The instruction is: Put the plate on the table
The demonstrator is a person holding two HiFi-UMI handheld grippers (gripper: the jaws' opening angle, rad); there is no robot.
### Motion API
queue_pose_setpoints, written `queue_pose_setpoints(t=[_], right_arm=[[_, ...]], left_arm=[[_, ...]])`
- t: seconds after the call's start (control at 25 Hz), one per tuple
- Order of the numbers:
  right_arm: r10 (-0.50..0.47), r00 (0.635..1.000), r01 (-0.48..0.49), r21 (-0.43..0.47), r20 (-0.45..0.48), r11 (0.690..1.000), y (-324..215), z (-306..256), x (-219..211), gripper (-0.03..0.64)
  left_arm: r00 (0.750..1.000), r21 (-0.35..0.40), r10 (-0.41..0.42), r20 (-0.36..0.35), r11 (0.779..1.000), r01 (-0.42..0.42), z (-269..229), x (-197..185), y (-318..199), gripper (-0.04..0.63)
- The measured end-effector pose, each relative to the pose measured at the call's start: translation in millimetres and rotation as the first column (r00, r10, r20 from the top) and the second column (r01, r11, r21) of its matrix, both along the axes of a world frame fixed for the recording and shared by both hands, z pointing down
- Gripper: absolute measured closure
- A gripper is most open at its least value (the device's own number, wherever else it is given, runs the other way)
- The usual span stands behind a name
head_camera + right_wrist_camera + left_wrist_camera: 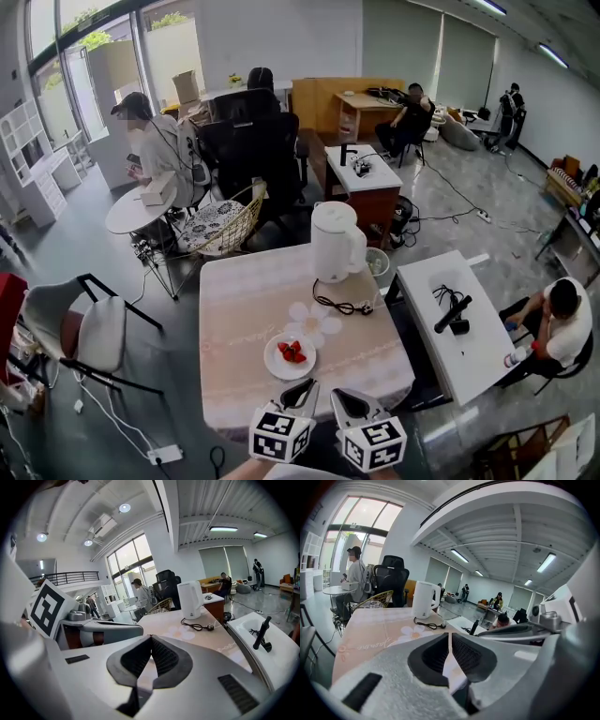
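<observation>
We see the plate (277, 365), carrying strawberries (292, 352), resting on the table (239, 309) just ahead of the left gripper (302, 386). Its fingers (427, 654) are together with nothing between them, and so are those of the right gripper (344, 395). We judge the placing done. The next move calls for drawing both grippers back without nudging the plate.
</observation>
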State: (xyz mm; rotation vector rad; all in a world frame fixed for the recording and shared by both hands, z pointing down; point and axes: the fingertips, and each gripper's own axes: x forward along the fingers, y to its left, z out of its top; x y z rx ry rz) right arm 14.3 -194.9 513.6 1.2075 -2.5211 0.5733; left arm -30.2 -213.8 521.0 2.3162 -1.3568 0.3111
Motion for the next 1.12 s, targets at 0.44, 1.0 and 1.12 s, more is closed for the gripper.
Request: queue_pose_setpoints(t=[0.44, 1.0, 1.12], right_arm=[[-0.001, 1.0, 0.0, 0.055, 0.023, 0.998, 26, -15, 31, 0.614], [-0.007, 0.999, 0.004, 0.055, 0.044, 0.999, 36, -12, 48, 0.614], [-0.01, 0.999, 0.007, 0.052, 0.048, 0.999, 35, -11, 51, 0.614]], left_arm=[[0.998, 0.014, 0.065, 0.028, 0.998, -0.065, -8, 43, 38, 0.588], [0.995, 0.009, 0.088, 0.045, 0.996, -0.088, -7, 65, 51, 0.588], [0.995, 0.008, 0.09, 0.044, 0.996, -0.09, -8, 69, 50, 0.588]])
